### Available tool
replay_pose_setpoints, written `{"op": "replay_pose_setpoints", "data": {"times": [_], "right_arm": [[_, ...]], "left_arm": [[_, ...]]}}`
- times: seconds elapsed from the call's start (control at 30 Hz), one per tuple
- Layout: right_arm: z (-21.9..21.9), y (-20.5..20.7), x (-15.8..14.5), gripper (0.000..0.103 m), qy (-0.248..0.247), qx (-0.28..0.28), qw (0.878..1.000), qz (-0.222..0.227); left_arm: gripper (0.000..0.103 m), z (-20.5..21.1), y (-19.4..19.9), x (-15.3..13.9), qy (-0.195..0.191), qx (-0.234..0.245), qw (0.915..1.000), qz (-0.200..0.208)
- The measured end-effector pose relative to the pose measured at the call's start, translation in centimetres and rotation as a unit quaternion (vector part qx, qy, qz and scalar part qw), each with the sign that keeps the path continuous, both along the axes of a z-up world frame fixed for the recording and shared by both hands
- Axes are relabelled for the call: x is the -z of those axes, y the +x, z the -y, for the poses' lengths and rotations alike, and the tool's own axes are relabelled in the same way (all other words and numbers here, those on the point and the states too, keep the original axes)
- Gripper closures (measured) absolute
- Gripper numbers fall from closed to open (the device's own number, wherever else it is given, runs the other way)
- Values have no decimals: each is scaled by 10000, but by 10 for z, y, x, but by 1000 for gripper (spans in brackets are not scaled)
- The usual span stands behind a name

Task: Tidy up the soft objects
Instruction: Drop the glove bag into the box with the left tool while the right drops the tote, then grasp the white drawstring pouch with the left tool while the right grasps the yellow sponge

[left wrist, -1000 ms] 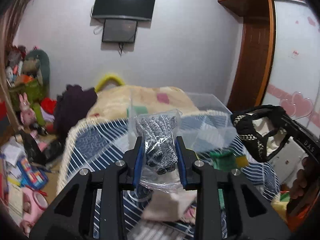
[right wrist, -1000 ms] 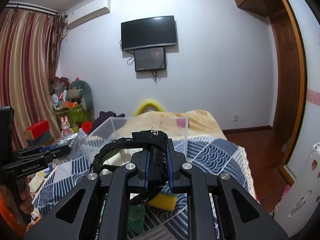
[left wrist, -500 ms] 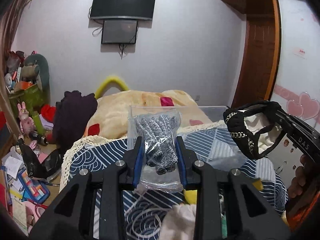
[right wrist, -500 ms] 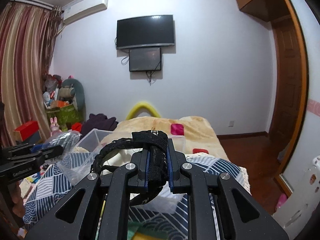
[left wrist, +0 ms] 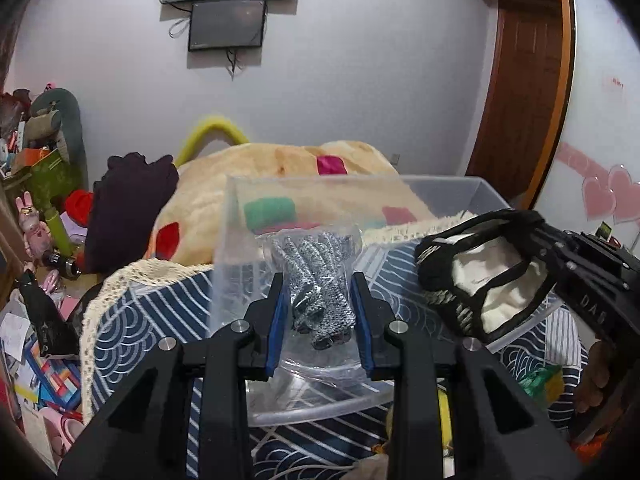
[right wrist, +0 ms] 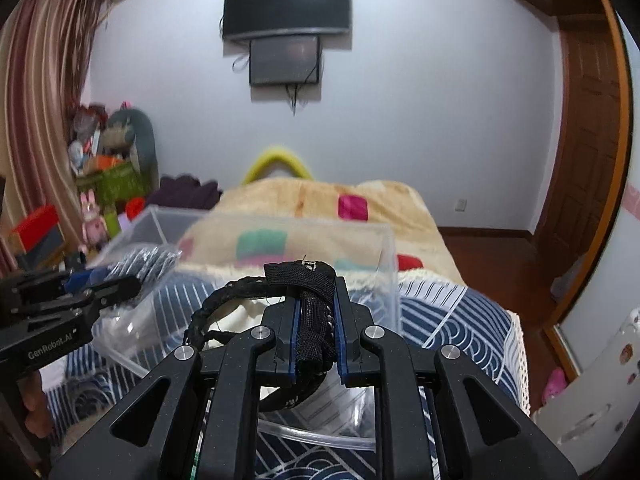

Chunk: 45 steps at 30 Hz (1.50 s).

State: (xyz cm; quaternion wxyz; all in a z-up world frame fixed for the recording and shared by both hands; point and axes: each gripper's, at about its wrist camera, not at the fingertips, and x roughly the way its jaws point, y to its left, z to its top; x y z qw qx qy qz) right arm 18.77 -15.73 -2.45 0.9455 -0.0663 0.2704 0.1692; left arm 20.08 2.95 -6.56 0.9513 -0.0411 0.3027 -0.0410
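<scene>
Bed with navy wave-patterned quilt [left wrist: 152,320] is filling the lower field in both views; a cream plush blanket with coloured patches [left wrist: 280,168] is lying across its far half. Clear rectangular plastic storage bin [left wrist: 472,192] is sitting on the quilt, walls see-through, rim reaching toward both tools.

Left gripper [left wrist: 320,324] is clamping a clear plastic bag of grey speckled knit gloves [left wrist: 316,280] between its blue-padded fingers [left wrist: 277,328]; the bag is standing upright, held above the bin's near edge. From the right wrist view the same tool [right wrist: 100,284] is showing at the left edge, bag [right wrist: 140,260] projecting over the bin [right wrist: 392,264].

Right gripper [right wrist: 316,324] is pinching the strap of a black-trimmed cream fabric pouch with braided black cord [right wrist: 312,312], jaws nearly together around it. In the left view the pouch [left wrist: 488,276] is hanging just right of the gloves, over the bin; the tool [left wrist: 532,240] is coming in from the right.
</scene>
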Motion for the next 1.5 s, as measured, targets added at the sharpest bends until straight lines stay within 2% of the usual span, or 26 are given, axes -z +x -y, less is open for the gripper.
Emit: {"op": "replay_pose_setpoints", "data": {"times": [0.07, 0.13, 0.23, 0.4, 0.57, 0.67, 0.7, 0.8, 0.9, 1.1, 1.2, 1.4, 1.43, 1.5], "right_arm": [[0, 0, 4, 88, -90, -67, 9999, -116], [2, 1, 7, 87, -111, -115, 9996, -228], [6, 2, 6, 82, -141, -82, 9993, -336], [22, -9, -2, 47, 112, -100, 9993, -340], [29, -28, -20, 33, 176, -112, 9998, -55], [34, -38, -32, 21, 284, -142, 9995, 82], [34, -40, -35, 18, 304, -171, 9993, 116], [34, -54, -35, 18, 183, -252, 9992, 234], [38, -61, -26, 18, 63, -204, 9996, 181], [56, -69, 4, 18, 49, -44, 9994, -337], [61, -69, 20, 18, 123, -3, 9979, -637], [56, -66, 39, 19, 193, -119, 9948, -996], [54, -65, 41, 20, 197, -144, 9942, -1045], [55, -65, 48, 31, 285, -201, 9931, -1118]], "left_arm": [[72, 5, 1, 1, 166, -14, 9999, 25], [68, 10, -1, 3, 280, 27, 9996, -1], [52, 11, -5, 2, 261, 56, 9996, 10], [40, 9, -16, -5, 124, 17, 9999, 100], [28, 4, -32, -20, 43, -76, 9996, 266], [6, 1, -45, -29, 26, -149, 9991, 389], [3, 0, -52, -30, 5, -189, 9987, 477], [2, 0, -66, -28, 32, -200, 9986, 494], [2, 0, -76, -17, 64, -201, 9993, 315], [2, 9, -98, 16, 155, 50, 9999, -49], [2, 14, -104, 29, 66, 179, 9996, -218], [2, 23, -96, 52, 241, 268, 9980, -529], [2, 22, -96, 54, 191, 270, 9981, -522], [3, 20, -97, 55, 108, 260, 9984, -482]]}}
